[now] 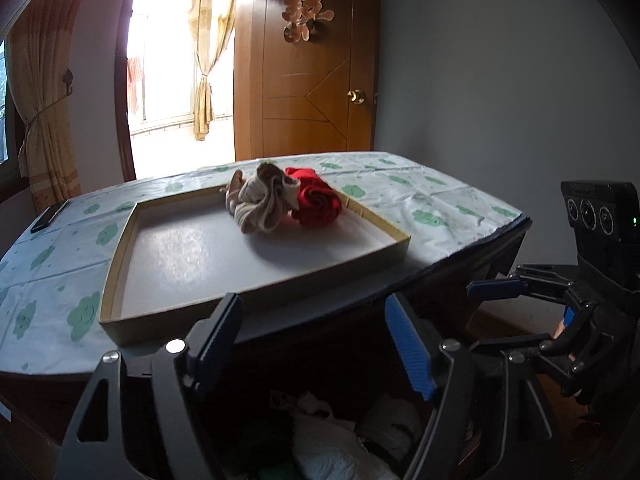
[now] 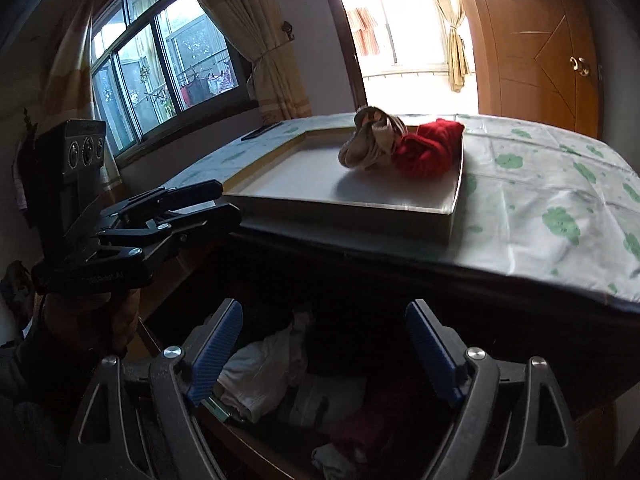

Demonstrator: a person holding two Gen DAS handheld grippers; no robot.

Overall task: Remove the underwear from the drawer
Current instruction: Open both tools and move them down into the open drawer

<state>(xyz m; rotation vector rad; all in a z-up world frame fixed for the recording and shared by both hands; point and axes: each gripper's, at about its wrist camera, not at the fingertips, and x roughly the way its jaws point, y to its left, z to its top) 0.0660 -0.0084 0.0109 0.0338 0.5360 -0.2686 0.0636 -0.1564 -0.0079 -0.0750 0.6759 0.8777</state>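
Daylight floods through the open doorway [image 1: 182, 76], blown out to white glare in both views. The tray floor [image 1: 224, 252] catches a soft sheen. The open drawer [image 2: 320, 392] below lies in deep shadow, its contents murky. Fisheye bending curves the edges, and the corners go black.

Background as I see it: cabinet top covered by a white cloth with green blotch print [image 1: 404, 188]. Dark flat remote-like object [image 1: 49, 217] lies on the cloth at the far left edge, near the window side. Brown wooden door [image 1: 308, 80] behind, brass knob [image 1: 356, 96], gold cut-out ornament [image 1: 307, 16] stuck on its upper panel. Beside it an open doorway [image 1: 180, 80], blown out with daylight, tied-back yellow curtain [image 1: 204, 92] beyond it. Right wrist view adds a dark-framed sliding window [image 2: 160, 60] with a tied yellow curtain [image 2: 268, 60] at its edge. Plain grey wall [image 1: 500, 72] right of the door.
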